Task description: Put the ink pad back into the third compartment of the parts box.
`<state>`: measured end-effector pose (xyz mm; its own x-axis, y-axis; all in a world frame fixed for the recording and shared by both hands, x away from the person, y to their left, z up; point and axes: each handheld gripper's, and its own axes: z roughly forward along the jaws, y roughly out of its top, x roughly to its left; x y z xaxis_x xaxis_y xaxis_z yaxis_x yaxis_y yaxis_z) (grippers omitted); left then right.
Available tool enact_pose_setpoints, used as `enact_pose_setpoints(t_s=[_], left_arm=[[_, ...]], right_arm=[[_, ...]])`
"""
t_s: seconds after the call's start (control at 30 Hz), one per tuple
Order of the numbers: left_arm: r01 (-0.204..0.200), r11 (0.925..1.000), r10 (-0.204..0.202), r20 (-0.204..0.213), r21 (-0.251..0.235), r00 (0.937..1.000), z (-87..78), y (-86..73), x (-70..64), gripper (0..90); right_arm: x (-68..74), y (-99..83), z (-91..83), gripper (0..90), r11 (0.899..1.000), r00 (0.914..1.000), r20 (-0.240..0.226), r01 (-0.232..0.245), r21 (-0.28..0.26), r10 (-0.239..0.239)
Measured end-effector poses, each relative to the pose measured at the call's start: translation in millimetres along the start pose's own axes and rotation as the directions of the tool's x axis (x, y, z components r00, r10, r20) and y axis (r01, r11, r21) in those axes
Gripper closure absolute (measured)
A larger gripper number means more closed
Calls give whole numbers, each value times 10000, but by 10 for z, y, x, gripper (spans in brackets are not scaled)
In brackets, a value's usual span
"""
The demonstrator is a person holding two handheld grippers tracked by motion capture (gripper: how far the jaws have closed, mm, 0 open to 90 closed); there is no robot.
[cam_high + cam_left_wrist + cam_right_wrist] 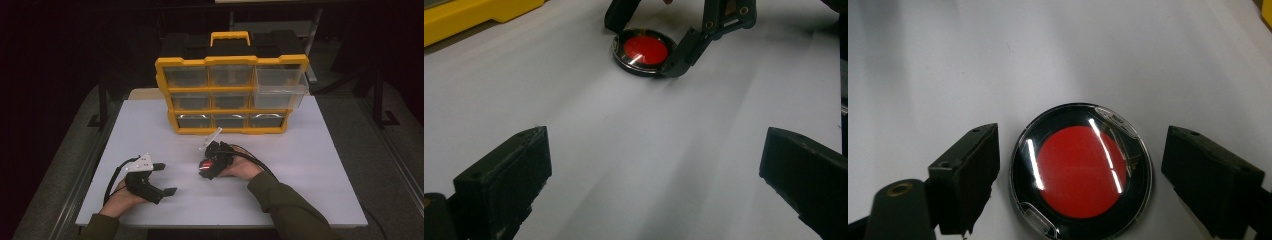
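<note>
A round black case with a clear lid and a red centre (1080,175) lies flat on the white table (300,165). My right gripper (1083,167) is open and straddles it. Its left jaw is almost against the rim and its right jaw stands a small gap off. From above, the case (204,167) shows as a red spot under the right gripper (208,164), near the table's middle. My left gripper (165,178) rests low at the front left, open and holding nothing. In its own view the left gripper (654,160) faces the case (645,50) and the right gripper (656,37) around it.
A yellow and black organiser (231,61) with clear drawers stands at the back centre of the table. Its right middle drawer (280,92) is pulled out. Cables trail from both grippers toward the front edge. Bare white tabletop lies between the grippers and the organiser.
</note>
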<state>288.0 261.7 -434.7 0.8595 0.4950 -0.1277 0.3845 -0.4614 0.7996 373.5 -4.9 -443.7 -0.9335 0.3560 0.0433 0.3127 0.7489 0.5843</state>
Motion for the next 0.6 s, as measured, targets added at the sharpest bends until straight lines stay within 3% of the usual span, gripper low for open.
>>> enact_pose_setpoints(t_s=[0.4, 0.6], left_arm=[[1, 10000, -1, -31, -15, 10000, -9, -2, 0, 0], [-22, 10000, 22, -37, -25, 10000, -13, -4, 2, 0]], right_arm=[[37, -3, -29, 280, 9994, 9992, 243, 307, 144, -310], [36, -2, -31, 289, 9993, 9990, 242, 365, 124, -368]])
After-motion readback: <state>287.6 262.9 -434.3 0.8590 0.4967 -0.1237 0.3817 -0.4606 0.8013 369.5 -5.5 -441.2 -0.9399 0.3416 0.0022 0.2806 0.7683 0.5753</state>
